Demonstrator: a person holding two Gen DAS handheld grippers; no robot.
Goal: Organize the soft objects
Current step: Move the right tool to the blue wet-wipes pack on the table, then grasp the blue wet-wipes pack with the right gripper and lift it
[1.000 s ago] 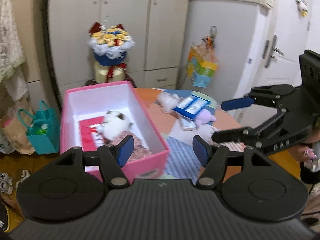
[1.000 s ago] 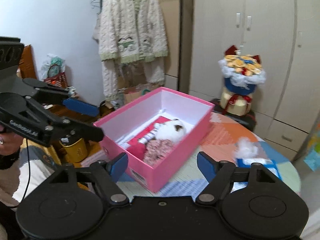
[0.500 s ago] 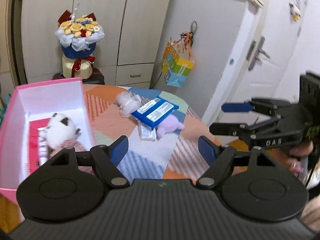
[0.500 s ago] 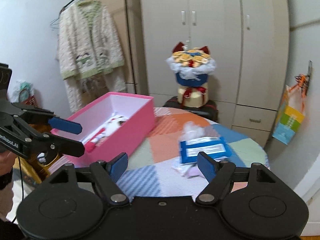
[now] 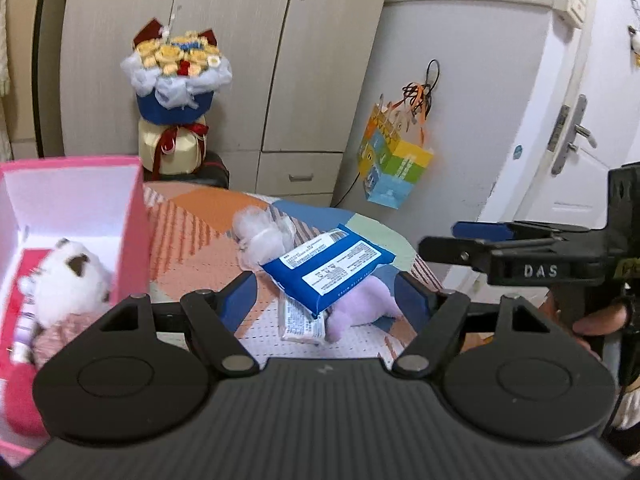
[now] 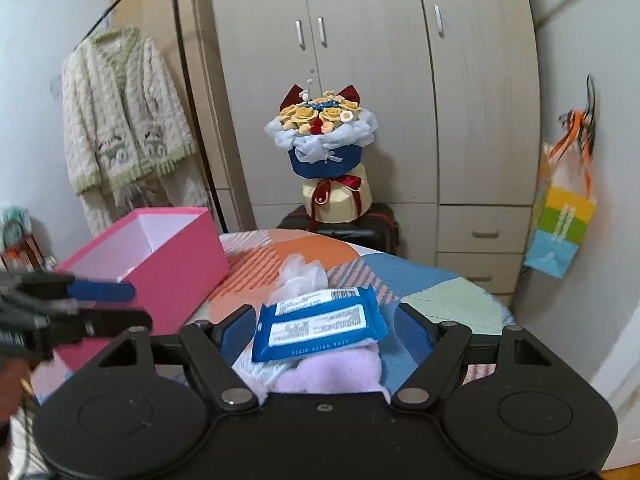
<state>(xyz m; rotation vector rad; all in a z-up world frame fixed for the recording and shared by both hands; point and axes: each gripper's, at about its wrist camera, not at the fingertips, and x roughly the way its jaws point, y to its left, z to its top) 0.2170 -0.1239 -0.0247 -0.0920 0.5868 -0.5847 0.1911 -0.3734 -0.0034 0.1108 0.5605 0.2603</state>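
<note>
Left wrist | left tongs point(image 5: 325, 296) agape, empty | blue pack point(image 5: 328, 266) atop purple plush point(image 5: 360, 312)

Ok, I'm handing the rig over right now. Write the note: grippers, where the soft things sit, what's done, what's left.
Left gripper: open, empty, above the table, aimed at the pile.
Right gripper: open, empty, over the same pile.
Pink box: on the table's left side; white plush cat already inside on a pinkish soft item.
On the table: purple plush lying under the blue wipes pack, white fluffy item just behind the pack.
Left to do: purple plush and the fluffy item go into the box, probably the wipes pack too.
</note>
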